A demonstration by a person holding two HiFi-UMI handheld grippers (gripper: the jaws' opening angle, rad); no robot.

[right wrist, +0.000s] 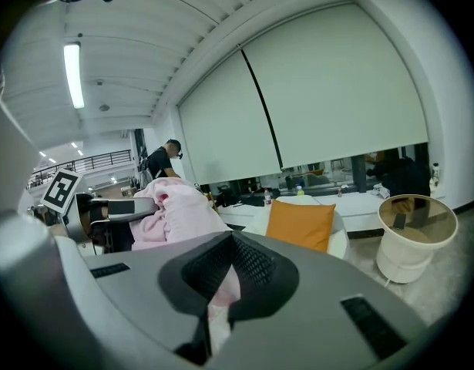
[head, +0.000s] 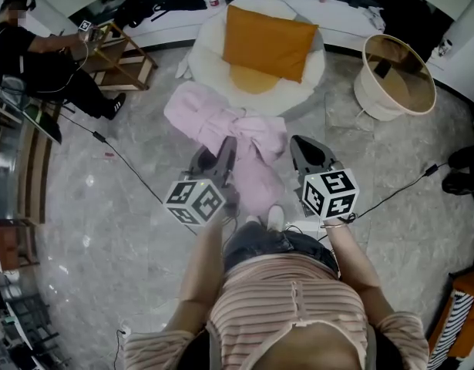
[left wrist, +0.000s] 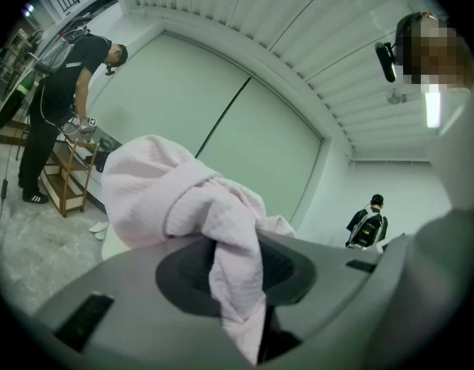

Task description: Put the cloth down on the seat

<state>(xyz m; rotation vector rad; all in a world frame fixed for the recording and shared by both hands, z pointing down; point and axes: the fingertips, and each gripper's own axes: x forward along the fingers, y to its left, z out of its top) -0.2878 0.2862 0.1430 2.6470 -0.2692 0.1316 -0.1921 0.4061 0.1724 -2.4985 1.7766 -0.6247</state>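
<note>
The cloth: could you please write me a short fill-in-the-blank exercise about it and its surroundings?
The cloth is ___ in colour.
The left tongs and the right tongs are both shut on the ___.
On the white seat lies an ___ cushion.
Missing words: pink; cloth; orange.

Hidden parts
A square orange cushion (head: 269,41) hid the round white seat's (head: 210,60) middle; the pink cloth's (head: 250,136) ends lay hidden between jaws.
</note>
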